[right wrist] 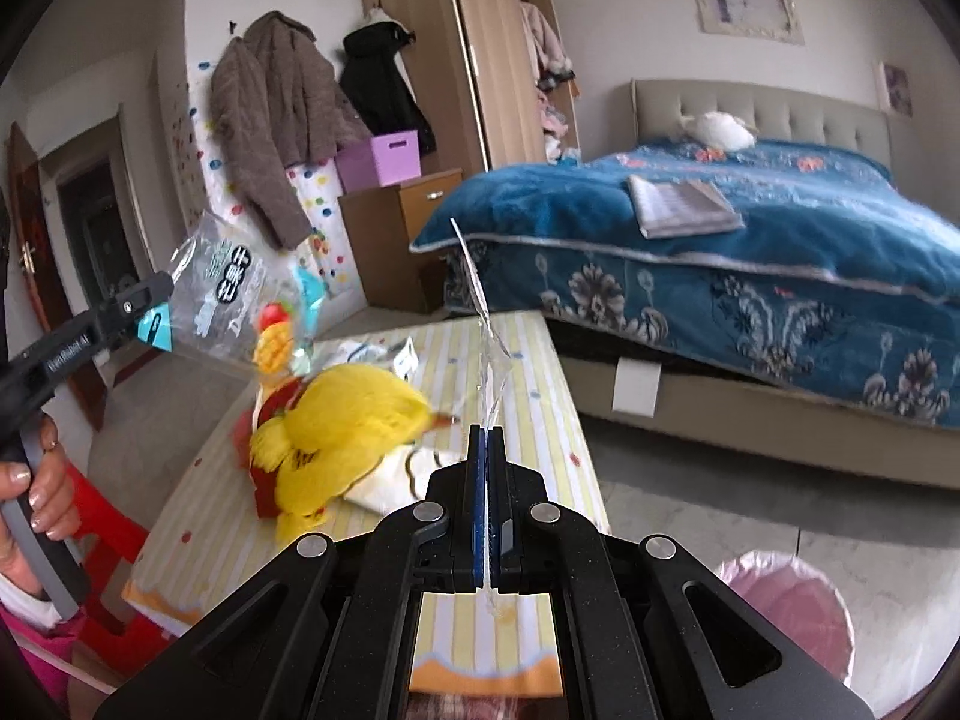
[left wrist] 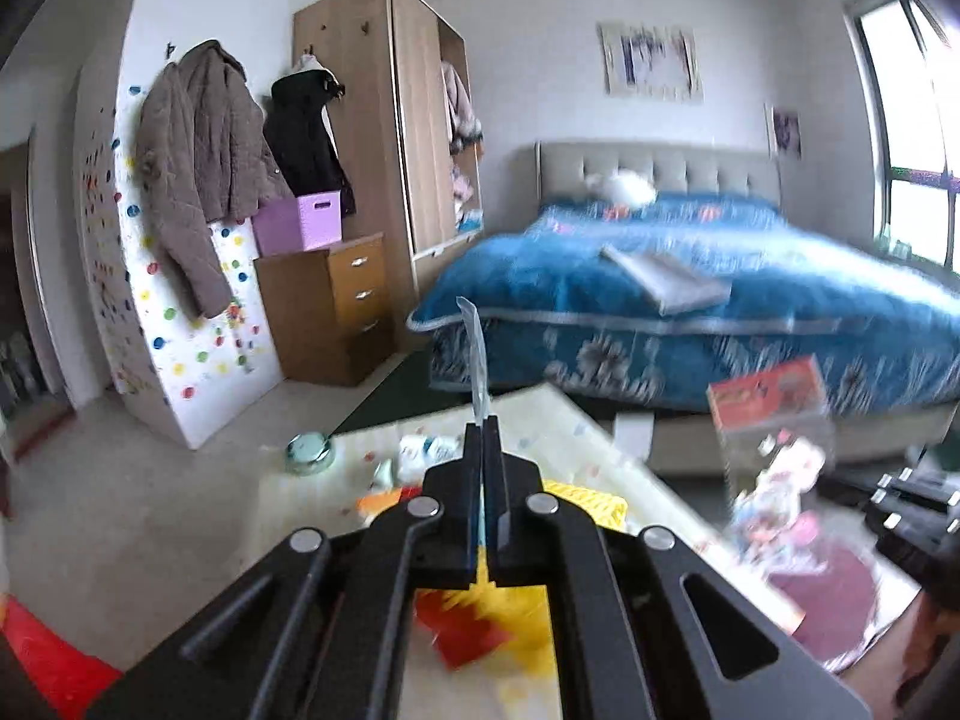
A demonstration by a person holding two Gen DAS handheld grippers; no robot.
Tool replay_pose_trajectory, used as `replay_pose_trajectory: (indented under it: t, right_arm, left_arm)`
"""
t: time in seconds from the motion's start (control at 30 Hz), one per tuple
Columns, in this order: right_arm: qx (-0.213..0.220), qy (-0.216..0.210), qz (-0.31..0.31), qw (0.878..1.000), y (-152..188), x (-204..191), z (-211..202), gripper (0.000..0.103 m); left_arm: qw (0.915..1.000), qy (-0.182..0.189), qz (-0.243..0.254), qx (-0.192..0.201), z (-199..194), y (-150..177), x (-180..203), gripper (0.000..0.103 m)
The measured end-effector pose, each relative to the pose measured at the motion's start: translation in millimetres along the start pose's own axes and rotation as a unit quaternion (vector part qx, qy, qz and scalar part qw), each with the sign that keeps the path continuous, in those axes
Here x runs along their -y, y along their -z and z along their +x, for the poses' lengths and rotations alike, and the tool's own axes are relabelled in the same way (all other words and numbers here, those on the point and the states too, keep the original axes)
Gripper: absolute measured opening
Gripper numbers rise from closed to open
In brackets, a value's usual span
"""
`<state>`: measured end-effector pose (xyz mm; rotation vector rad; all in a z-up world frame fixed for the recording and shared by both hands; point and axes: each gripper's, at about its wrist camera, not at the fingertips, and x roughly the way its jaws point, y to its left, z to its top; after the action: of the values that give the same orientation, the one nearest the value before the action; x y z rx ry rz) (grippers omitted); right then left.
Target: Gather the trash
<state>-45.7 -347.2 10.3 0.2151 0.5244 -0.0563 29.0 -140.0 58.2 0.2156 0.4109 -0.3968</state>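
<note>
A clear printed snack wrapper [right wrist: 231, 291] is hanging in the air, pinched at its nine o'clock edge, crumpled, with a mango picture at its five o'clock corner. A thin transparent plastic strip [right wrist: 483, 324] is standing nearly upright, tilting toward eleven o'clock. At five o'clock, a pink-lined trash bin [right wrist: 792, 612] is sitting on the floor, possibly empty, though its inside is hard to see.

1. Bed [right wrist: 750, 252] with a blue floral quilt, ahead and right of the claw.
2. Wooden wardrobe [right wrist: 474, 60] ahead-left, beside a drawer chest [right wrist: 396, 234].
3. Bright window [left wrist: 912, 138] far right.
</note>
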Motion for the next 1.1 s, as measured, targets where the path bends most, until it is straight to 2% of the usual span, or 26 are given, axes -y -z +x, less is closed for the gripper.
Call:
replay_pose_trajectory:
  t: [0.03,0.1,0.17,0.27,0.4,0.57,0.7,0.87,1.03,1.1]
  right_arm:
    - [-0.004,-0.001,-0.001,1.000,3,-1,0,0.000]
    - [-0.007,-0.004,-0.004,1.000,9,-1,-2,0.000]
    - [-0.006,-0.003,-0.005,1.000,12,-1,-3,0.000]
    - [-0.002,0.004,-0.002,1.000,17,4,-9,0.000]
    - [0.010,0.030,0.012,0.999,24,24,-28,0.000]
    - [0.017,0.089,0.049,0.995,41,69,-56,0.000]
    - [0.003,0.134,0.087,0.987,61,110,-70,0.000]
    - [-0.024,0.173,0.129,0.976,88,157,-74,0.000]
    - [-0.056,0.198,0.158,0.966,114,193,-66,0.001]
    - [-0.072,0.206,0.168,0.961,122,204,-59,0.004]
  left_arm:
    - [1.0000,-0.001,0.001,-0.007,1,4,-1,0.000]
    - [0.9995,0.019,-0.022,-0.009,0,12,-10,0.000]
    - [0.9974,0.050,-0.052,0.005,-7,14,-20,0.000]
    - [0.9945,0.085,-0.055,0.028,-20,12,-20,0.000]
    - [0.9873,0.145,-0.035,0.056,-29,2,14,0.000]
    - [0.9756,0.213,-0.002,0.054,-22,4,80,0.000]
    - [0.9579,0.284,0.031,0.028,0,16,155,0.000]
    - [0.9385,0.339,0.061,-0.022,30,40,226,0.000]
    - [0.9275,0.357,0.083,-0.074,60,64,274,0.000]
    - [0.9243,0.359,0.092,-0.093,68,73,286,0.000]
